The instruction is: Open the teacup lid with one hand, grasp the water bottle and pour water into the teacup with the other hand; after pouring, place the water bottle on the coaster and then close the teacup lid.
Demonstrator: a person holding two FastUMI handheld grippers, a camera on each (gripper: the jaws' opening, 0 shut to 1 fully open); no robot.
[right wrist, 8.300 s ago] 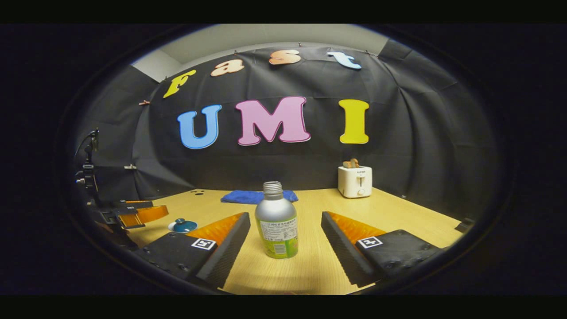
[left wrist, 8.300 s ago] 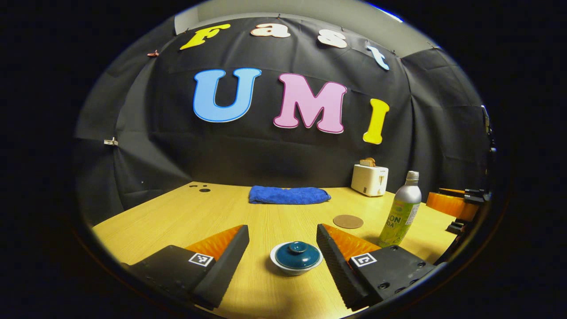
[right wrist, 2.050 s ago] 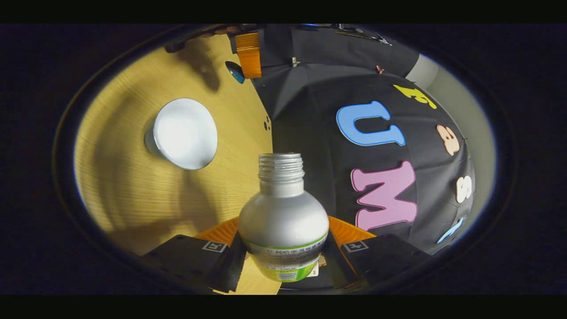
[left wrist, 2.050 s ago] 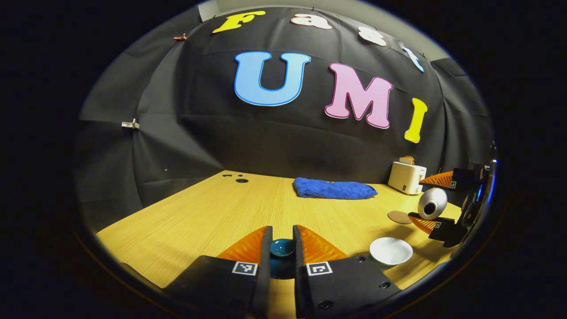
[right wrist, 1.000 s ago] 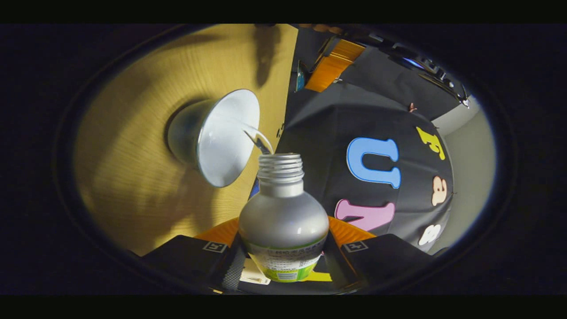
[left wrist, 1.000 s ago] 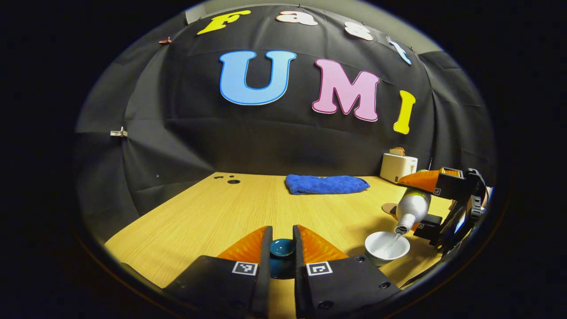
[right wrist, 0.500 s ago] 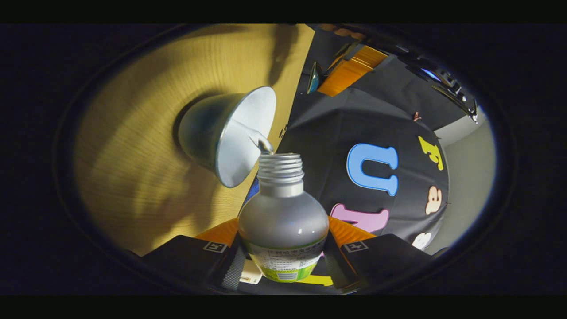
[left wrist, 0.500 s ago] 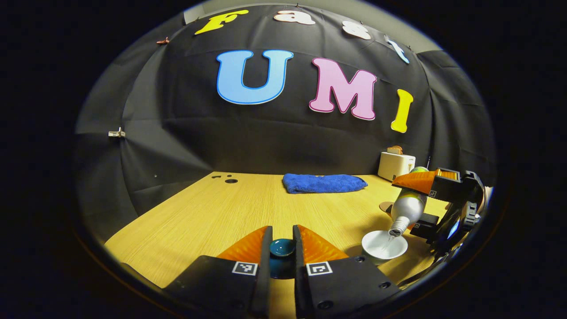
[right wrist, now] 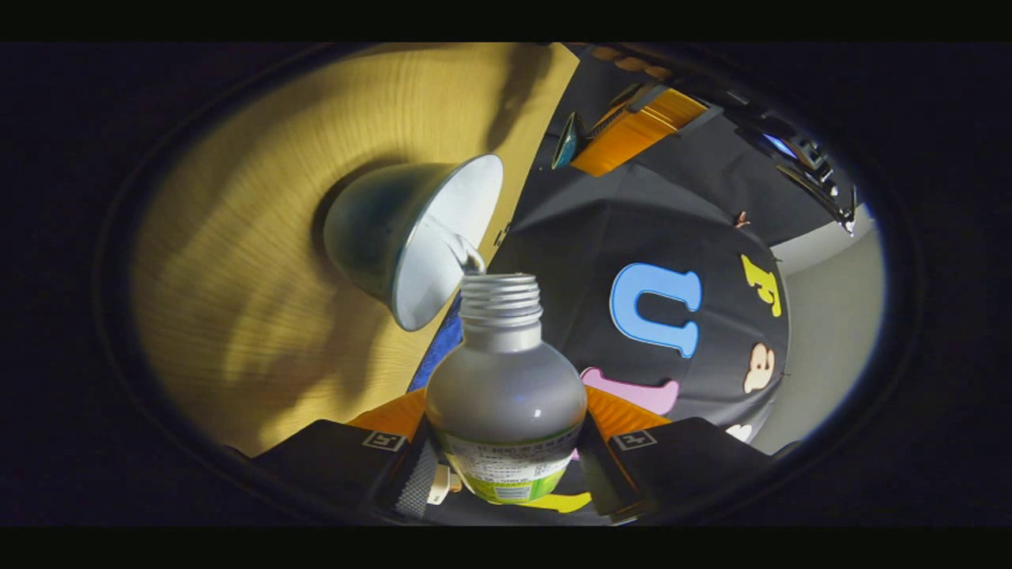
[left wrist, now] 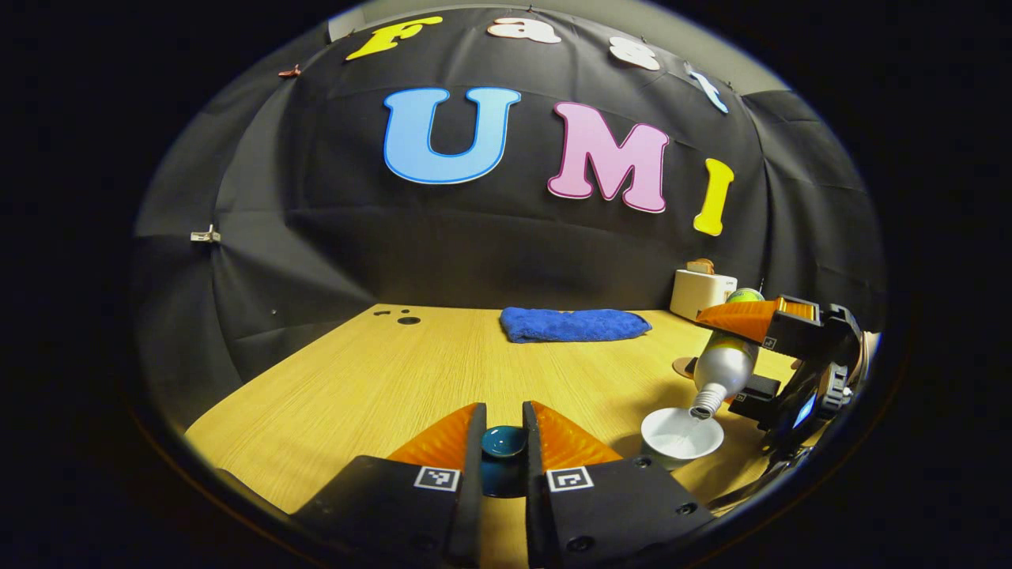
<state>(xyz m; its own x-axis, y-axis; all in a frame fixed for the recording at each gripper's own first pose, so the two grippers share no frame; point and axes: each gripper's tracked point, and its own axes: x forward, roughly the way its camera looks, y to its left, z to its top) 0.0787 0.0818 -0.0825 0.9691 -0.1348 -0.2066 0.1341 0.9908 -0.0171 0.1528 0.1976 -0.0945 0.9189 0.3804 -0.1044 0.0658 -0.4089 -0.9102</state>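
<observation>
Left gripper (left wrist: pixel 504 442): fingers pinch the teacup lid (left wrist: pixel 503 441), raised left of the teacup (left wrist: pixel 681 434).
Teacup: uncovered, near the table (left wrist: pixel 379 379) front edge; bare wood spreads left.
Right gripper (right wrist: pixel 506 454): rolled over, fingers clamp the water bottle (right wrist: pixel 506 403).
Water bottle: mouth down at the teacup rim, pouring.
Coaster (left wrist: pixel 682 366): behind the teacup.
Blue towel (left wrist: pixel 575 324): farther back.

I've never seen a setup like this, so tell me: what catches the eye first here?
The tipped silver metal bottle, clamped in the right gripper, with a thin stream of water running from its mouth into the open white teacup on the wooden table. Nearer, the left gripper pinches the knob of the dark teal lid.
</observation>
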